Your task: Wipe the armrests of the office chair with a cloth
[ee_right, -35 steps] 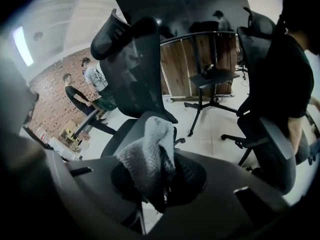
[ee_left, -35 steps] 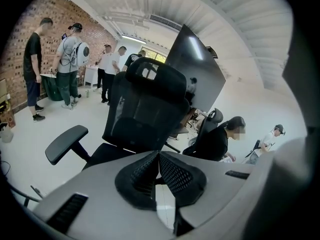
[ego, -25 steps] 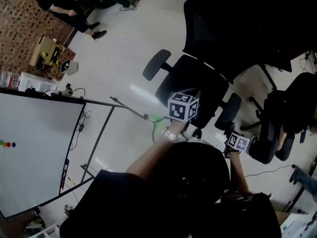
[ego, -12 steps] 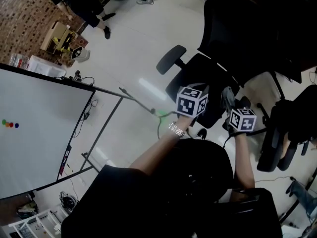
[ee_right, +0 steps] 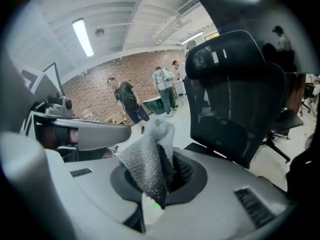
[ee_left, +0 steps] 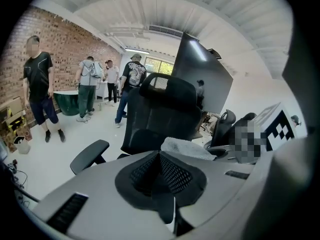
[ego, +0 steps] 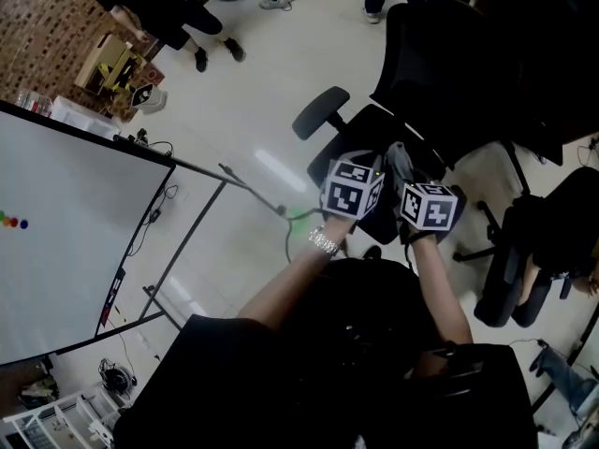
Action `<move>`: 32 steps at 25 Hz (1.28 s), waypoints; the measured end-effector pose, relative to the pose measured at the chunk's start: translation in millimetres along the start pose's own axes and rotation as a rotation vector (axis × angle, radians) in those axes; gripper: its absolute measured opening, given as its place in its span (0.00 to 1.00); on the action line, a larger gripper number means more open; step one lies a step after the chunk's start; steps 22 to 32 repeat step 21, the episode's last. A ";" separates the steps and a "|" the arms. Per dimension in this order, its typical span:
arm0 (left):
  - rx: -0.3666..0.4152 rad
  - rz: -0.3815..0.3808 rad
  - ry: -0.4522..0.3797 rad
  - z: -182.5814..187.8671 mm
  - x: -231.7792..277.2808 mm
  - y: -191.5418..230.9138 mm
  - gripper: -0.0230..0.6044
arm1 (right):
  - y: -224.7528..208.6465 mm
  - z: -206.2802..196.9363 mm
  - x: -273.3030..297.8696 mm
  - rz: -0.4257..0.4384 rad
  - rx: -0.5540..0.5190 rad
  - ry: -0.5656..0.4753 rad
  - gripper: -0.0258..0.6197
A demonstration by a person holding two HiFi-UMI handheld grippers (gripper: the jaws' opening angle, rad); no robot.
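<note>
Right gripper view — right gripper (ee_right: 159, 181) clamps the cloth (ee_right: 146, 166) above the office chair (ego: 426, 64); left gripper (ee_left: 161, 174) pinched together, empty. Best lay it flat along the armrest (ego: 320, 112), wiping full length.

Head view from above, steeply down, both claw views close, level, all sharing the office chair (ego: 426, 64).

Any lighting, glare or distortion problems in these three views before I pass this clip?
Head view: the office chair and the person's clothing sink into near-black, and a glare streak lies on the pale floor. Left gripper view: strong fisheye bending, dark corners. Right gripper view: same bending, ceiling light blown out, yet the cloth is sharp.
</note>
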State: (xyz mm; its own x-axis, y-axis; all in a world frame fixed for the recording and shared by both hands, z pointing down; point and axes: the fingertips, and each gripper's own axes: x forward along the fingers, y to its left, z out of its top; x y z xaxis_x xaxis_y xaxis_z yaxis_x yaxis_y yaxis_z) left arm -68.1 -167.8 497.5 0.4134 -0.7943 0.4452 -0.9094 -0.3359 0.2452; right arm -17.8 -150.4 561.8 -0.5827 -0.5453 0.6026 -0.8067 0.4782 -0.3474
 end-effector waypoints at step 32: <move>-0.006 -0.031 0.021 -10.4 18.2 -13.8 0.04 | -2.2 -12.8 -0.9 0.047 0.048 0.025 0.11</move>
